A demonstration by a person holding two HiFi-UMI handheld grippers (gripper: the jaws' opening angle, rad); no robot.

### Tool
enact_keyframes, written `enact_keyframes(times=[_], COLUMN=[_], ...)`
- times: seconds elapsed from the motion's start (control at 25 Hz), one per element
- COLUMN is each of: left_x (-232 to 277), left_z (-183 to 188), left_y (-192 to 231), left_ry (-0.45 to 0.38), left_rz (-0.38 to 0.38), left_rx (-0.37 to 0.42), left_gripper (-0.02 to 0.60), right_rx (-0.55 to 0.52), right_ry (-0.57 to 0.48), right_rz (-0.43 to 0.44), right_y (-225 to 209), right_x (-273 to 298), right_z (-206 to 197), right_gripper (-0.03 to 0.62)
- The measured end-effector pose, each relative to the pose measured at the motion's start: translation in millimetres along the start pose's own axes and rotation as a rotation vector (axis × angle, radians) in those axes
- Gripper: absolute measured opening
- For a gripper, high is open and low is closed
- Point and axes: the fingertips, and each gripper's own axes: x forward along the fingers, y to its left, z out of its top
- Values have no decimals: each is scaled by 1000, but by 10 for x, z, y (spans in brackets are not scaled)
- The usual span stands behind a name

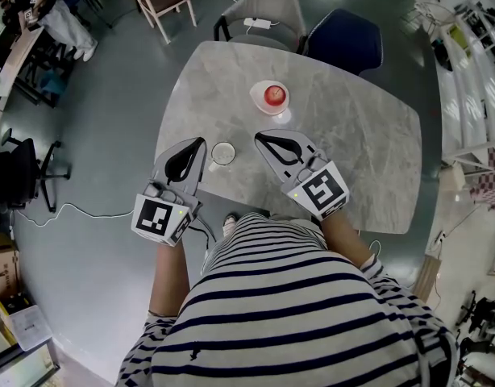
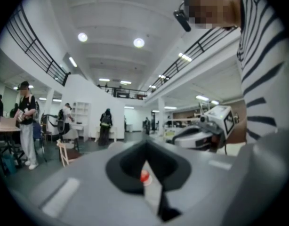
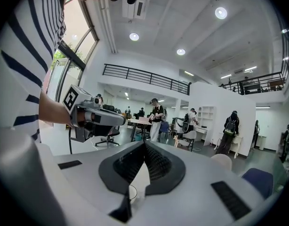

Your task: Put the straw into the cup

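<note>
**Apparently no straw on show: both grippers closed on nothing, cup standing between them**

Nearest, on the person's side of the cup [image 1: 223, 153], a striped shirt [image 1: 296, 297] fills the bottom of the head view.

Just ahead of it the left gripper [image 1: 201, 141] reaches in from the cup's left, with its tip just beside the rim. Its jaws are pressed together tip to tip. Its own view shows nothing pinched there, only pale table through the gap behind the tips.

The right gripper [image 1: 259, 138] comes in from the cup's right and lies near the cup but not touching it. Its jaws also meet at the tip with nothing between them. A thin round outline seen low through its gap is probably the cup's rim.

The cup is a small round thing with a pale rim, standing upright on the marble table [image 1: 352, 135] between the two tips. From above, no straw shows rising out of it or lying beside it. Beyond the cup, further onto the table, sits a pink-and-white dish with a red centre [image 1: 270, 96]. The same red spot shows through the left gripper's jaws. Past the table's far edge stand a grey chair [image 1: 268, 6] and a dark blue chair [image 1: 344, 39].

No view shows the straw, so its place cannot be told. The finished state, a straw standing in the cup, cannot be confirmed. The scene fits a straw lying somewhere out of view and yet to be brought. It also fits a thin one already inside, too slight to see from overhead. Neither gripper carries anything either way.
</note>
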Motion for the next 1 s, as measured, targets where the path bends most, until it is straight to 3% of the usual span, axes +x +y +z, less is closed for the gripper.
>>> enact_keyframes(times=[0.16, 1.0], left_x=[-24, -41], left_z=[1, 10], left_y=[1, -6], left_ry=[-4, -20], left_rz=[7, 7], left_rx=[-2, -3], left_gripper=[6, 6], right_rx=[-35, -14], right_ry=[15, 18], right_rz=[-7, -11], right_y=[8, -8], right_x=[-6, 4], right_z=[-7, 0], right_gripper=[6, 5])
